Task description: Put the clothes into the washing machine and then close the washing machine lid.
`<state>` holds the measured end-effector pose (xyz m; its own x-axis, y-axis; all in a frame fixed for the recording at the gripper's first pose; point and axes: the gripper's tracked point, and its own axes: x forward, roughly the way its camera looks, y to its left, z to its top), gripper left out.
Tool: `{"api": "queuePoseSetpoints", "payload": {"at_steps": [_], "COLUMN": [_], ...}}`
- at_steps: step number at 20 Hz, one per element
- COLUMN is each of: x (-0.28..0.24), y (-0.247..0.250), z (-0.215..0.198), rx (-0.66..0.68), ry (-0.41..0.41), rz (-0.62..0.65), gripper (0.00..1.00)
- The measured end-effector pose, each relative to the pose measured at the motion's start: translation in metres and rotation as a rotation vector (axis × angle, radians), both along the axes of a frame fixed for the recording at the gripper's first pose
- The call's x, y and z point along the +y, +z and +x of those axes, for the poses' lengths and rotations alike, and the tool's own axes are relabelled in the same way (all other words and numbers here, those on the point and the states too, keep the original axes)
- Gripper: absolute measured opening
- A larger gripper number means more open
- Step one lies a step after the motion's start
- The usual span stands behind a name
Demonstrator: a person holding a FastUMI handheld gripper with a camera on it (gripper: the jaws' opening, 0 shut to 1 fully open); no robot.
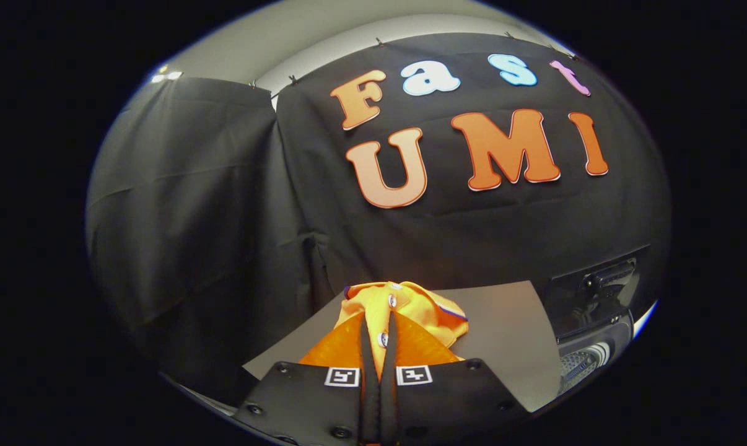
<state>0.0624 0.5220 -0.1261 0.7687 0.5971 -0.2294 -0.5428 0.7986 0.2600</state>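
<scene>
An orange garment (pixel 410 310) with small buttons is pinched between the fingers of my gripper (pixel 378 322), which is shut on it. The cloth bunches up around and just beyond the fingertips, over a grey table top (pixel 503 334). To the right of the table stands the washing machine (pixel 590 347), with its dark lid (pixel 596 291) raised and the drum opening below it.
Black cloth walls close off the booth behind and to the left of the table. The grey table's near edge runs just left of the fingers.
</scene>
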Motion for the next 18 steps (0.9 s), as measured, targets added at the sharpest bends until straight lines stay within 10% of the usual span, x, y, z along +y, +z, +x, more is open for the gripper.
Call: {"api": "queuePoseSetpoints", "payload": {"at_steps": [18], "x": [-0.229], "y": [0.056], "z": [0.069], "rx": [-0.135], "ry": [-0.103], "rz": [-0.021], "gripper": [0.08]}}
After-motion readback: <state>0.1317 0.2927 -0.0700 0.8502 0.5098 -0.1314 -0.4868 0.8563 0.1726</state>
